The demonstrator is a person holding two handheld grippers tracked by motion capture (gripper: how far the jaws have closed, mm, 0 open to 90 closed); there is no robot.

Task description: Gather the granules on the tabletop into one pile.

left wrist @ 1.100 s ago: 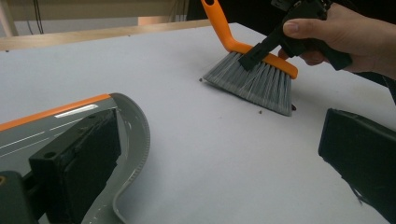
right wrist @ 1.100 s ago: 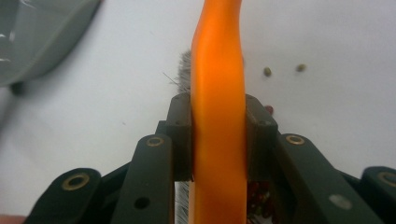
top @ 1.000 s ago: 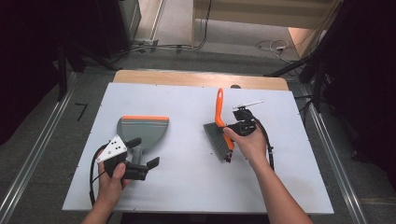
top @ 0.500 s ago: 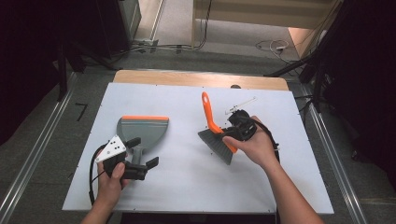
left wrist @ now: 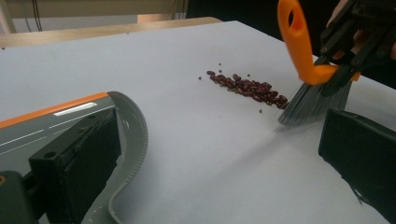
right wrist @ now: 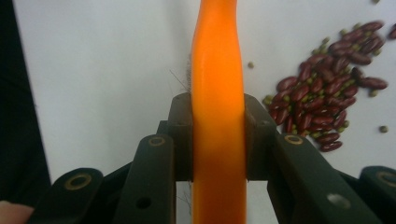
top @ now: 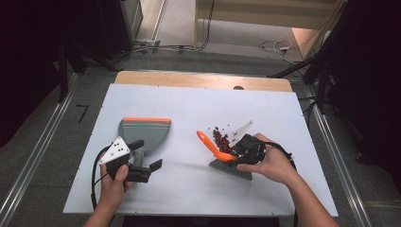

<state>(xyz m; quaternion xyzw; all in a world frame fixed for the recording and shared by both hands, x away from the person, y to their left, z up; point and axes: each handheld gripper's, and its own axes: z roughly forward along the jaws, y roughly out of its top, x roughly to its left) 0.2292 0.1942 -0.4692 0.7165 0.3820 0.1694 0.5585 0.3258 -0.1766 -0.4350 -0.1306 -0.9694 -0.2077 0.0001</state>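
Item: hand brush, orange handle, grey bristles. Held in the right claw, whose two black pads press the handle from either side (seen close in the right gripper view). The brush stands on its bristles on the white bench, right of centre in the high view, handle slanting up and away toward the left. In the left gripper view the bristle tips meet the bench right at the near end of the beans.

Item: beans, dark red, with a few small greenish grains among them. They lie in a short streak on the bench just beyond the brush; a few strays sit apart from the streak.

Item: dustpan, grey with an orange front edge. It lies flat on the bench, left of centre, well apart from the beans, orange edge toward the far side. Its handle runs back to the left claw.

Item: left claw. Held in the person's left hand near the front left of the bench. One pad lies against the dustpan's handle; the other stands well clear at the right of the left gripper view (so the claw is spread wide, gripping nothing).
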